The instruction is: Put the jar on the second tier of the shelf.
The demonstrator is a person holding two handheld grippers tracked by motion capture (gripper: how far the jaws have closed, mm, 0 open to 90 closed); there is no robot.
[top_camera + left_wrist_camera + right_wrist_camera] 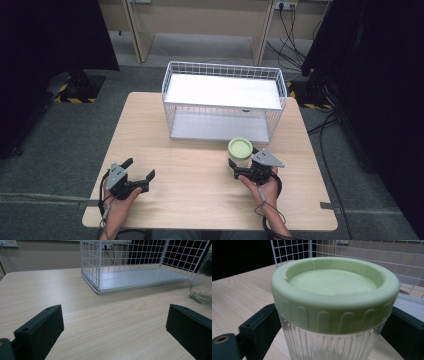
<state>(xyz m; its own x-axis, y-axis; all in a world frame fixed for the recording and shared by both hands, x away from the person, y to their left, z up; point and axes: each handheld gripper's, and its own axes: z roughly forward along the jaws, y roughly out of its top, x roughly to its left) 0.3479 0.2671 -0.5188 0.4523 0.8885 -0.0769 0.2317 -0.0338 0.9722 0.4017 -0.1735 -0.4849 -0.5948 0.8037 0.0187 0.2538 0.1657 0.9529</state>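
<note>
A ribbed clear glass jar (240, 152) with a pale green lid (332, 285) stands on the wooden table (200, 192), just in front of the white wire basket (223, 65). My right gripper (243, 160) has a black jaw pressed against each side of the jar below the lid, as the right gripper view (333, 315) shows. My left gripper (140, 168) rests low at the front left of the table, jaws wide apart and empty. In the left gripper view (115, 313) the jar's base (201, 293) sits at the far right.
The wire basket (100, 267) lies with its open side toward me and a white floor panel (142, 277) inside. Bare tabletop lies between the two grippers. Cables and dark equipment stand on the floor beyond the table.
</note>
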